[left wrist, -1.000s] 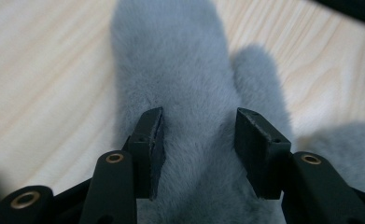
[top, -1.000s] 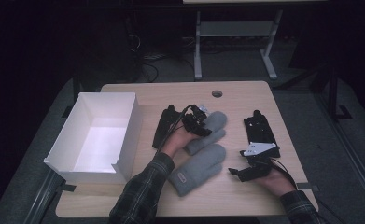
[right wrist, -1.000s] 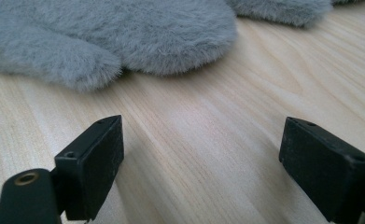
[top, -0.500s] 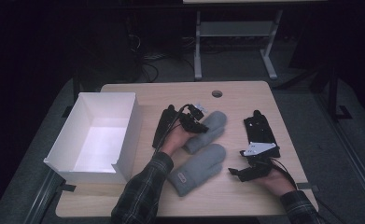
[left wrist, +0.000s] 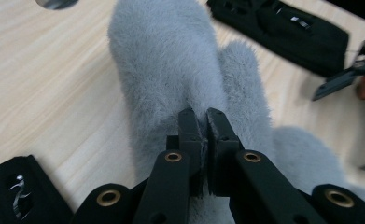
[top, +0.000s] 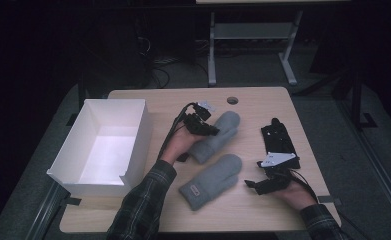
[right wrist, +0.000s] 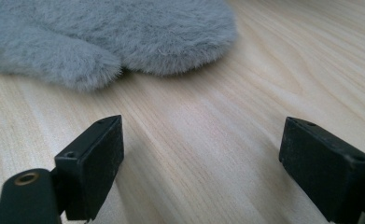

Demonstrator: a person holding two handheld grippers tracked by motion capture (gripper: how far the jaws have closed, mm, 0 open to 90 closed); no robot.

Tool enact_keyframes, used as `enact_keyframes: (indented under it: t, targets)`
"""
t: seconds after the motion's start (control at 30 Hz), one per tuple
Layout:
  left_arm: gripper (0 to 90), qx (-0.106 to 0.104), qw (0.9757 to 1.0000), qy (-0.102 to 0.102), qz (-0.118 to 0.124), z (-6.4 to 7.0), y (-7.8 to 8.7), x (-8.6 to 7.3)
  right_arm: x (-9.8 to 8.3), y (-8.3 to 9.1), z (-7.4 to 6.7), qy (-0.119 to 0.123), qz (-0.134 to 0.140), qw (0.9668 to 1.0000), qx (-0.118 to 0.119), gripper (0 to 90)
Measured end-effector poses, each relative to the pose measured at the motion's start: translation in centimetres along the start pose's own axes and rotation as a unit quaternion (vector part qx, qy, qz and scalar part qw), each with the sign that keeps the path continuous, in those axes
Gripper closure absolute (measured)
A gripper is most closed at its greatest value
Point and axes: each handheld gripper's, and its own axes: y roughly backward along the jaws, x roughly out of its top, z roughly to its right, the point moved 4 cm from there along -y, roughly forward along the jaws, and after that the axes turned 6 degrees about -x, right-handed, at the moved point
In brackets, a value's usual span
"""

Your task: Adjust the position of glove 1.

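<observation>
Two grey fluffy mittens lie on the wooden table. The far mitten is pinched by my left gripper, whose jaws are shut on a fold of its fur near its left side. The near mitten lies flat in front of it. To its right, low over the table by the front edge, my right gripper stands open with bare wood between its jaws; it also appears in the left gripper view.
An open white box stands at the table's left. One black pouch lies at the right, another under my left hand. A round cable hole sits near the far edge.
My left gripper has closed on the far mitten and risen a little with the fur in its jaws. The right hand has kept still.
</observation>
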Motion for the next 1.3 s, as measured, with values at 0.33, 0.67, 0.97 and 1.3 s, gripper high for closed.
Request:
enact_keyframes:
  t: [0.33,0.67,0.97,1.3]
  targets:
    - [86.6,-0.004,1.0,0.002,0.002,3.3,4.2,0.2,0.0,0.0,0.0,-0.001,-0.002,1.0,0.0,13.8]
    - [86.7,-0.027,0.9996,-0.01,-0.006,7.3,5.6,-2.5,0.0,0.0,0.0,0.0,-0.001,1.0,0.0,13.9]
    - [86.8,-0.04,0.9989,0.0,-0.025,8.9,4.3,-5.1,0.0,-0.1,0.0,0.001,-0.001,1.0,-0.001,13.8]
    - [86.9,-0.047,0.9976,-0.014,-0.048,10.0,3.0,-5.6,0.0,-0.1,0.0,0.0,-0.001,1.0,-0.001,13.9]
